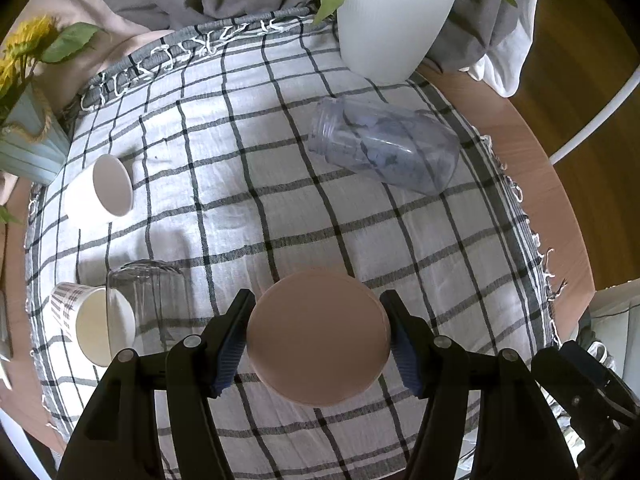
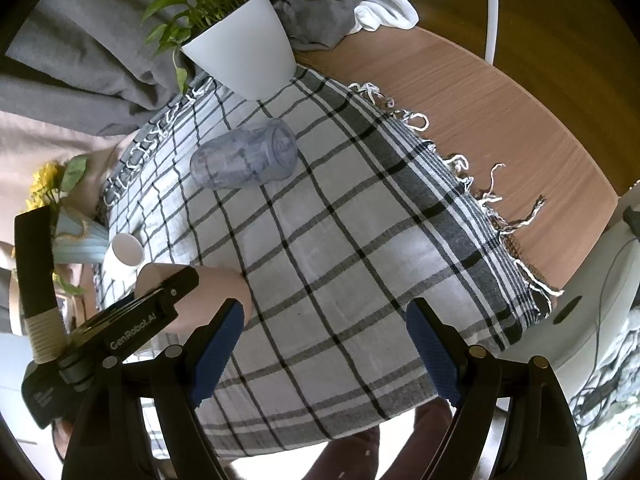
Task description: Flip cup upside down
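A pink cup sits between the blue-padded fingers of my left gripper, which is shut on its sides; I see its flat base facing the camera, above the checked cloth. The right wrist view shows the same pink cup lying sideways in the left gripper at the left. My right gripper is open and empty over the cloth's near edge.
A clear bluish plastic jar lies on its side. A white paper cup, a striped paper cup and a clear glass sit at the left. A white plant pot stands at the back.
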`<state>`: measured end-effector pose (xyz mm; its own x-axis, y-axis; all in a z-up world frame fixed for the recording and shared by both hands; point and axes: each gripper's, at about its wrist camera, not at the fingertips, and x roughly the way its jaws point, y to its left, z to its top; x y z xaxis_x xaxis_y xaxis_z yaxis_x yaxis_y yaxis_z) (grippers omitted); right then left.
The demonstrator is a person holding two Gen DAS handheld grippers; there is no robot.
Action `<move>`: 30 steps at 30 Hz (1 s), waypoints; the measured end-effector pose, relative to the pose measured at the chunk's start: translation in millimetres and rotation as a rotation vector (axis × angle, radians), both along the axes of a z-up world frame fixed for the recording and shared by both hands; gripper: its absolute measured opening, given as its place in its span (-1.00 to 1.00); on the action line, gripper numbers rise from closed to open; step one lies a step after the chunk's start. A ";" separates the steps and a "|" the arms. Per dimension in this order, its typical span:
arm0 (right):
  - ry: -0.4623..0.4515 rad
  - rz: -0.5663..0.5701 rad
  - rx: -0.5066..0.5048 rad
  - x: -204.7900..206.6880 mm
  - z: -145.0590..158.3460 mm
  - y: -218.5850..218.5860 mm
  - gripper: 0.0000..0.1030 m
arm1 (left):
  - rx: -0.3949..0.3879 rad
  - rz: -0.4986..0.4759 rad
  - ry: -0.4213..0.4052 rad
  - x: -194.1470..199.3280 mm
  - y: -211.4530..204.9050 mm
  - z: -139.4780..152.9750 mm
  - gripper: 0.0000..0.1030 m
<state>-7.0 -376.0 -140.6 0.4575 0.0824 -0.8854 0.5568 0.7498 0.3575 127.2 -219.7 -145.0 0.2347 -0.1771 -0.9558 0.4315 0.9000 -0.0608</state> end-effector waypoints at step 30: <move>-0.152 0.179 -0.301 -10.1 73.3 70.9 0.76 | 0.034 0.267 -0.309 -64.6 111.1 81.7 0.86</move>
<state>-17.1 -305.0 -67.3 0.5878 -0.0801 -0.8050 0.3645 0.9146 0.1752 62.7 -108.6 -63.4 0.5456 -0.0407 -0.8371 0.1755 0.9822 0.0666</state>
